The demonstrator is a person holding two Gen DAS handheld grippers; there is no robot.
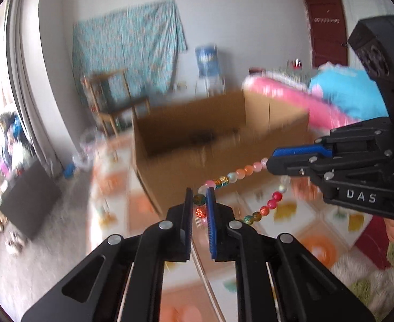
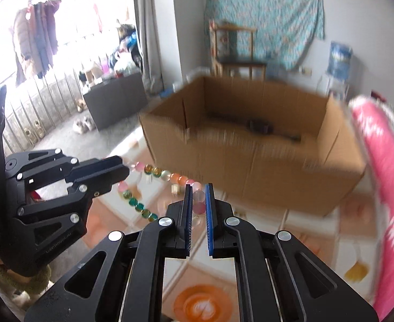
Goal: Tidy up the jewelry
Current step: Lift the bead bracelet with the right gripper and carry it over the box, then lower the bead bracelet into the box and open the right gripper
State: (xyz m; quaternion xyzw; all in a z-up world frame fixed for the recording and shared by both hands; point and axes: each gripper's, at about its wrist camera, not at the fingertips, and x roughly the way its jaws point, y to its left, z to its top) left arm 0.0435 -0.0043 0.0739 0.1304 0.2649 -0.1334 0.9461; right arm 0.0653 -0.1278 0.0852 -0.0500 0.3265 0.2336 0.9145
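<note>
A string of coloured glass beads (image 1: 234, 175) hangs stretched in the air between my two grippers, above a patterned mat. My left gripper (image 1: 199, 196) is shut on one end, with a green and a red bead between its pads. My right gripper (image 1: 270, 161) comes in from the right and is shut on the other end. A second strand of the loop (image 1: 266, 208) sags below. In the right wrist view, my right gripper (image 2: 198, 191) clamps pale pink beads, the bead string (image 2: 170, 175) runs left, and my left gripper (image 2: 123, 167) pinches its far end.
An open cardboard box (image 2: 250, 166) stands on the mat just beyond the beads, with a dark object (image 2: 261, 127) inside. A pink padded item (image 2: 379, 177) lies to the right. A wooden chair (image 2: 237, 51) and a dark cabinet (image 2: 111, 99) stand farther back.
</note>
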